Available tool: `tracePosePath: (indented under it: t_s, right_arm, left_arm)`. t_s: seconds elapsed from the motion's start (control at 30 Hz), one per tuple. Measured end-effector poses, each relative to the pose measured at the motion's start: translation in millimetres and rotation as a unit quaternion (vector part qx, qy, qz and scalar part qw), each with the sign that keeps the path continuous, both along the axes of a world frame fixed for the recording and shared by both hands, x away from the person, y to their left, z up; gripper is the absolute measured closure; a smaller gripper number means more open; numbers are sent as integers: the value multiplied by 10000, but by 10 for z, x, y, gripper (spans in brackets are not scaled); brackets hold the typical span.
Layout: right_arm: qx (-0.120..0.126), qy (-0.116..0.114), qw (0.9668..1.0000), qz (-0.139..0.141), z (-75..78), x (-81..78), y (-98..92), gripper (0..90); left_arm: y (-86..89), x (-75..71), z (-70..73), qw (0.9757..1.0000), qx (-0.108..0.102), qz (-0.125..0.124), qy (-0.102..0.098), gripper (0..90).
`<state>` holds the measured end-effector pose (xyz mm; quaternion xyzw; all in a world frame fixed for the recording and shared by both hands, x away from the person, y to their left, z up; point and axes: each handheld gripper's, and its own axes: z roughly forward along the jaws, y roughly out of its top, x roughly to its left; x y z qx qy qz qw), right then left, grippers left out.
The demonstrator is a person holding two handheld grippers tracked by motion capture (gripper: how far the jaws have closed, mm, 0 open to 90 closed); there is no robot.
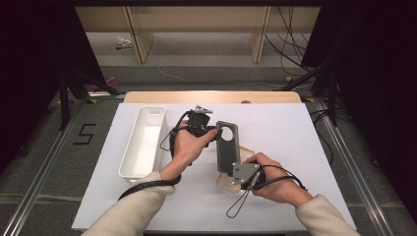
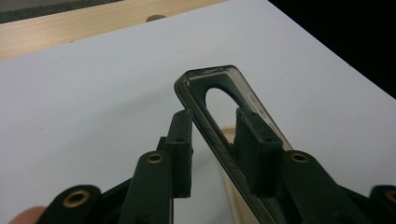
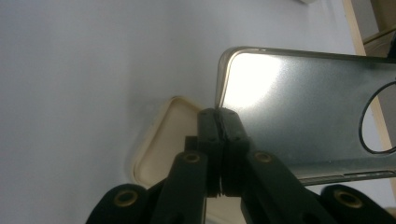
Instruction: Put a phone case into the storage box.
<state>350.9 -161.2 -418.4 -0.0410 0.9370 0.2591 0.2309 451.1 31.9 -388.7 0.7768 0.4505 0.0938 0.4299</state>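
Observation:
A dark translucent phone case (image 1: 227,147) with a round camera hole is held up, tilted, over the white table. My right gripper (image 1: 230,170) is shut on its near end; in the right gripper view the pads (image 3: 218,112) pinch the case (image 3: 299,116) at a corner. My left gripper (image 1: 212,132) reaches in from the left at the camera-hole end. In the left gripper view its jaws (image 2: 215,116) straddle the case's long rim (image 2: 205,79): the left pad touches the rim, while the right pad stands apart from it. A cream shallow tray (image 1: 248,152) lies under the case.
A long white bin (image 1: 142,142) stands on the left of the white sheet (image 1: 285,132). The wooden table edge (image 1: 211,96) runs along the back. Cables and dark stands lie on the floor beyond.

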Motion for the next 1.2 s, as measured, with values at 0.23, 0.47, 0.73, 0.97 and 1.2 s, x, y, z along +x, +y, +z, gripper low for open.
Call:
tracePosePath:
  t_s: [0.23,0.47,0.73,0.97,1.2]
  right_arm:
    - [8,-2,10000,-5,7,2,-7,896]
    - [20,-32,10000,55,14,-1,14,897]
    - [-68,-16,10000,66,-14,22,8,897]
    - [-152,25,9999,-10,-62,44,9,896]
    - [-206,43,9997,-117,-97,52,23,892]
  left_arm:
    - [41,25,-31,9996,-180,26,212,631]
    - [21,19,-45,9992,-309,23,265,658]
    - [-22,-2,8,9988,-401,27,285,696]
    - [-78,-40,61,9981,-555,-73,265,745]
    - [-117,-88,128,9953,-889,-261,282,806]
